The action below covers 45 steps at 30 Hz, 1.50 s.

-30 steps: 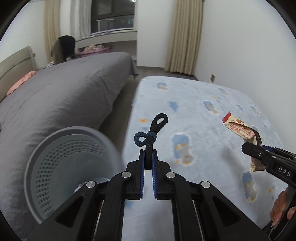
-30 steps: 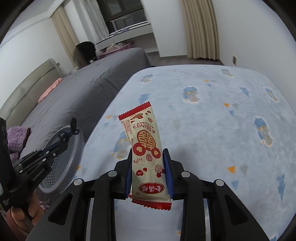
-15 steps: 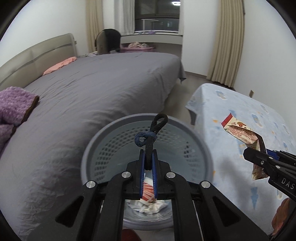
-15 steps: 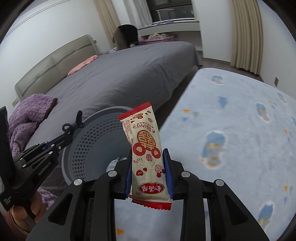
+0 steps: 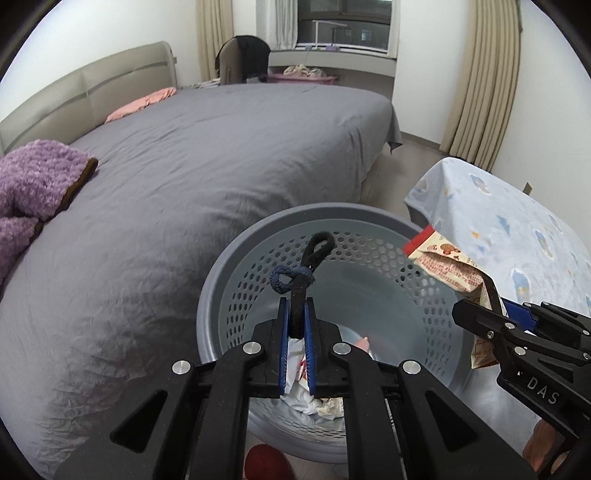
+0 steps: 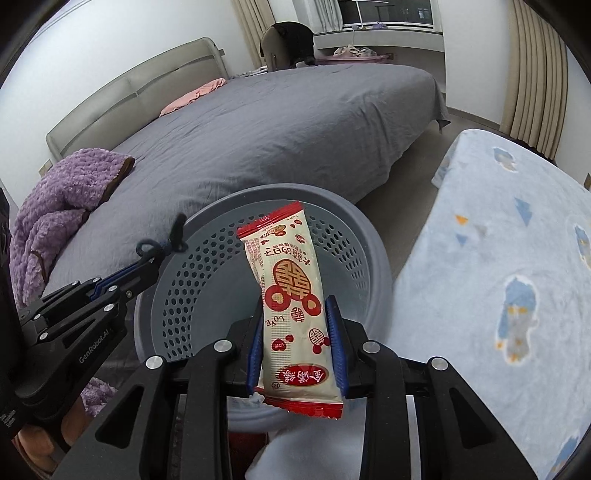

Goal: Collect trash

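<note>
the setting is a bedroom with white walls, beige curtains (image 5: 480, 81) and a dark window (image 5: 343, 18) above a sill. a wide bed (image 5: 207, 155) under a grey cover fills the left and centre; its padded headboard (image 5: 85, 92) stands at the far left. a purple fleece blanket (image 5: 33, 184) and a pink pillow (image 5: 142, 103) lie on the cover. to the right is a lower surface under a light blue patterned sheet (image 6: 517, 280). a grey perforated basket (image 5: 229, 295) stands between the bed and that surface.

change from the earlier frames: one second ago both cameras faced the blue sheet, with the basket at the left edge. the basket now sits central in both views, directly under both tools. both grips are unchanged.

count and state:
- one left gripper (image 5: 296, 328), jaws together and clamped on the stem of one dark knotted hair tie (image 5: 303, 273), which stands up over the basket opening.
- one right gripper (image 6: 295, 343), jaws clamped on the lower part of one cream-and-red snack wrapper (image 6: 291, 295); the wrapper's top end rises over the basket interior.
- one basket, holding crumpled white paper (image 5: 301, 397) and other scraps on its floor; their number cannot be told.
- one bed, one blanket, one pillow.
</note>
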### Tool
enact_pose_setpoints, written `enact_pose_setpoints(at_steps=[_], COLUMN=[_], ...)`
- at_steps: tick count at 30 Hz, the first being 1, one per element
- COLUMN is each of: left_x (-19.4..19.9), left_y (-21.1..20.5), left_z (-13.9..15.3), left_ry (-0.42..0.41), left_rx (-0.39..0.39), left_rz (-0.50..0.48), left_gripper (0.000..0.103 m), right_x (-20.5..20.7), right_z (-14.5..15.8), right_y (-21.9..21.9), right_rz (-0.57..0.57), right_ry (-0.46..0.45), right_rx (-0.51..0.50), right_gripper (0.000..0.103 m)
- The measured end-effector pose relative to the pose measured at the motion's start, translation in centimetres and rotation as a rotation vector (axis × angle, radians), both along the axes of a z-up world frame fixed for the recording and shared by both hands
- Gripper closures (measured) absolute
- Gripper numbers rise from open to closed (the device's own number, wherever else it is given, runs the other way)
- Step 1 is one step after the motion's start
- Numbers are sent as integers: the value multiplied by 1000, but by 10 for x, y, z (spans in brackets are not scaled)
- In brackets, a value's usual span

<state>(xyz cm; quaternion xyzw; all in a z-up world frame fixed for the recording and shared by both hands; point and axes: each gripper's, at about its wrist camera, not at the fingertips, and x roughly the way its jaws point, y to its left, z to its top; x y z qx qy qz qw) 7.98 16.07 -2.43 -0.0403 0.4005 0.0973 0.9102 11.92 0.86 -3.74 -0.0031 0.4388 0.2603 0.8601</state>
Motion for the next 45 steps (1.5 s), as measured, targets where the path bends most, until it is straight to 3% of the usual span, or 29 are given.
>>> enact_pose_setpoints(at_steps=[4, 7, 11, 16, 24, 30, 45], left_x=[0, 1, -5, -6, -7, -7, -7], left_y=[6, 9, 11, 13, 14, 16, 18], left_z=[-4, -6, -1, 1, 5, 6, 6], left_ry=[20, 32, 6, 2, -13, -14, -6], left_rx=[-6, -4, 17, 27, 41, 46, 61], left_rz=[16, 28, 47, 56, 68, 78, 103], left_gripper=[91, 74, 37, 35, 17, 10, 7], right_x=[1, 2, -1, -2, -3, -3, -4], right_z=[-3, -4, -3, -2, -1, -2, -2], right_y=[4, 4, 4, 1, -4, -8, -9], right_rz=[-2, -5, -16, -35, -61, -74, -92], right_ry=[-5, -2, -11, -13, -20, -17, -17], right_rx=[-1, 3, 0, 2, -3, -3, -16], right_gripper=[65, 54, 52, 52, 49, 48, 39])
